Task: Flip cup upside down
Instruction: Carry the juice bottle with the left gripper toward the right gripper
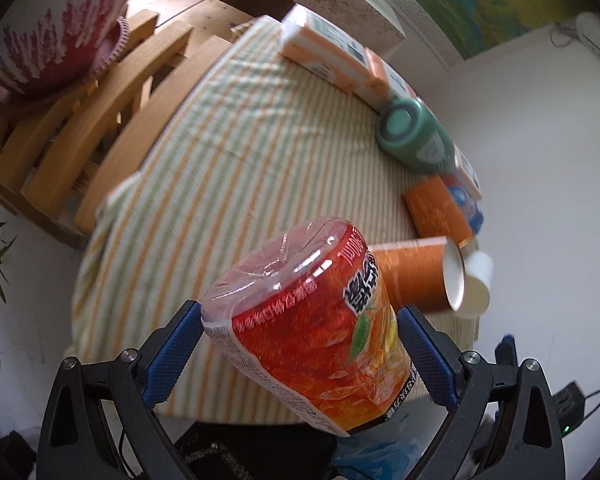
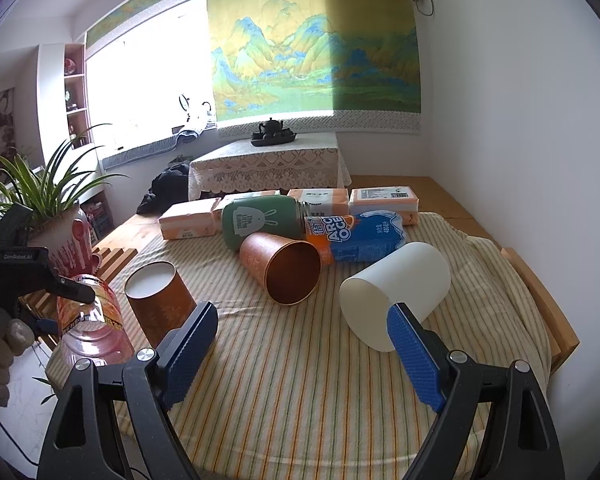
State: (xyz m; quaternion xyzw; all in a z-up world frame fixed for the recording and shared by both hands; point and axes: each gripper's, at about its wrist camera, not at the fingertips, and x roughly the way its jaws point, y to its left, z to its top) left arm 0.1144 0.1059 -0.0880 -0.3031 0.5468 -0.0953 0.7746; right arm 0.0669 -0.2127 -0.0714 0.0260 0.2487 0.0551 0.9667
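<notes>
Holding a clear plastic bottle (image 1: 312,344) w/ a red-orange shrink label, our left gripper (image 1: 300,344) has its jaws clenched on the label's two sides. The bottle's long axis tilts up and away from the cam, its ribbed transparent base pointing toward the striped cloth (image 1: 228,152); the cap end sits out of view below.

Our right gripper (image 2: 300,344) hovers over the near part of the bench (image 2: 556,320), jaws released w/ nothing between the ridged blue pads (image 2: 188,352).

Task cups, approx.: an orange paper cup (image 2: 160,300) stands upside down at the left, flat white bottom facing up, axis vertical. A second orange cup (image 2: 284,272) lies on its side mid-cloth, open mouth toward us, smooth copper-tone inside. A white cup (image 2: 396,292), plain and cylindrical, lies on its side at the right, rim toward the near left, just behind the right jaw.

Behind them lie a matte green flask (image 2: 260,224) w/ a rabbit print, a blue-and-orange soft pack (image 2: 360,240) and a row of wrapped tissue packs (image 2: 384,200). The cloth is woven, w/ thin orange and green stripes, slightly rumpled.
</notes>
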